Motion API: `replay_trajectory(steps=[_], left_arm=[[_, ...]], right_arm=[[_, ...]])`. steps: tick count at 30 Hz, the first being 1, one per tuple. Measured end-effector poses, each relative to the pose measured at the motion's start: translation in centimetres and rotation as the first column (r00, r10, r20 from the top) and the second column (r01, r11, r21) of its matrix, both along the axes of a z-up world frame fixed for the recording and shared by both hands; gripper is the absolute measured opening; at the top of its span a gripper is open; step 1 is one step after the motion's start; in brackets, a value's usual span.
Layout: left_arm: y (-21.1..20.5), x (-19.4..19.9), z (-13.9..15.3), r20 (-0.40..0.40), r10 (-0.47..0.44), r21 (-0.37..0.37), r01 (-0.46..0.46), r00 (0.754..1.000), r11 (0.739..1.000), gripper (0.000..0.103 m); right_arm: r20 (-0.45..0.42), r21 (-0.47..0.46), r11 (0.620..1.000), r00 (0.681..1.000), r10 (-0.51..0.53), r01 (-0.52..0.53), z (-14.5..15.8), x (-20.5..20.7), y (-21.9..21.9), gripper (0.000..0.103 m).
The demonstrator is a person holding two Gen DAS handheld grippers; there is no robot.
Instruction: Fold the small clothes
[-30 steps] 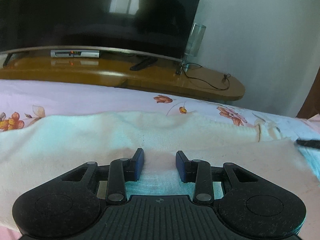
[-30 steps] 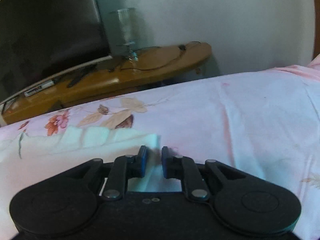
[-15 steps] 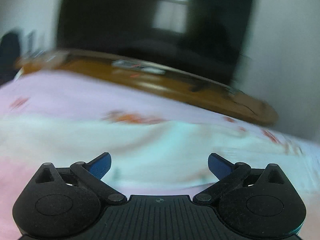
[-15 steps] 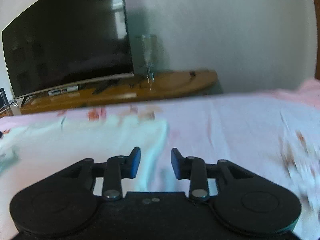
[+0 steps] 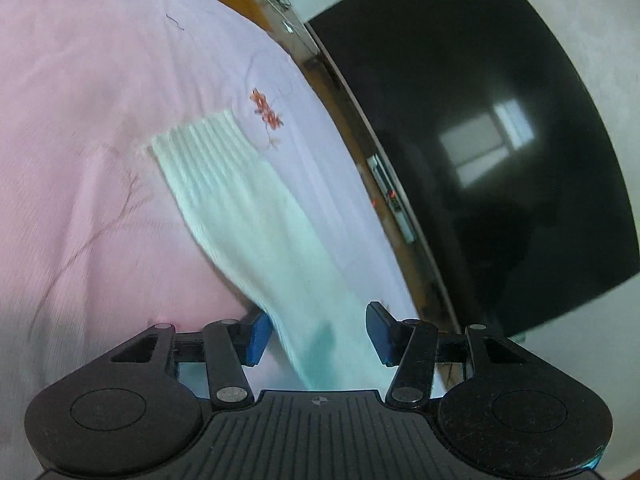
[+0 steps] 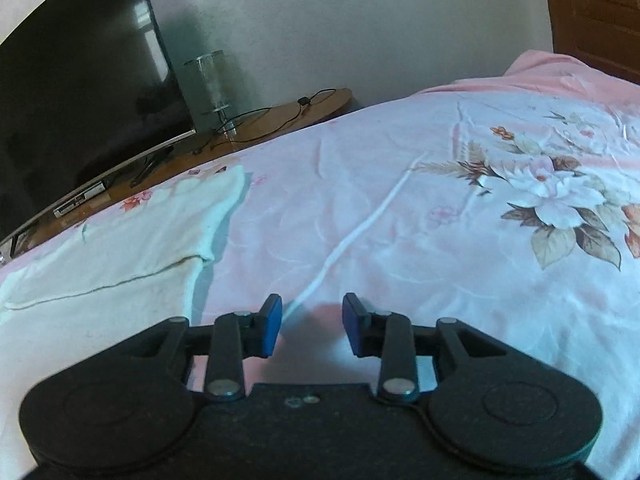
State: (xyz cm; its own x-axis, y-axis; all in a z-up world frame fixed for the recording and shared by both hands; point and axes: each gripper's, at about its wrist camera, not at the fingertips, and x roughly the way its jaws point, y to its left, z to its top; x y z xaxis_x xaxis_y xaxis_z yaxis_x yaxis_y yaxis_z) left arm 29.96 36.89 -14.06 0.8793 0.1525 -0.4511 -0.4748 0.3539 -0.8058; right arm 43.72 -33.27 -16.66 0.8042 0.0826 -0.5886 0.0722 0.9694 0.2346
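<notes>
A small white knit garment point(image 6: 116, 248) lies flat on the pink floral bedsheet point(image 6: 400, 208), at the left of the right wrist view. In the left wrist view one white sleeve with a ribbed cuff point(image 5: 248, 216) stretches away from me. My left gripper point(image 5: 316, 334) is open with the sleeve lying between its jaws. My right gripper point(image 6: 308, 324) is open and empty over bare sheet, just right of the garment's edge.
A dark curved TV point(image 5: 480, 152) stands on a wooden stand point(image 6: 256, 128) beyond the bed's far edge, with a glass cylinder point(image 6: 208, 80) and a cable on it. A wooden headboard point(image 6: 592, 12) is at the far right.
Both grippers have opened and pulled back from the garment. The left one has swung and rolled left to face along a sleeve; the right one has lifted and shifted right of the garment.
</notes>
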Motion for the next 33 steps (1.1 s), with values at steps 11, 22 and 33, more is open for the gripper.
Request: replay_trajectory(steps=[11,22,33], left_arm=[[-2.6,6.6,8.3,-0.069,-0.140,0.354,0.155,0.988,0.922,0.003],[-34.2,18.2,6.7,-0.277,-0.686,0.571,0.690,0.672,0.446,0.003],[-40.5,12.7,6.2,-0.402,-0.659,0.728,0.658,0.636,0.191,0.102]], right_arm=[[0.011,0.019,1.000,1.000,0.007,-0.007,-1.0,0.5,0.2,0.037],[0.022,0.051,0.999,1.000,0.009,-0.010,1.9,-3.4,-2.1,0.039],[0.033,0.083,0.997,0.999,-0.007,0.004,2.3,-4.2,-2.8,0.041]])
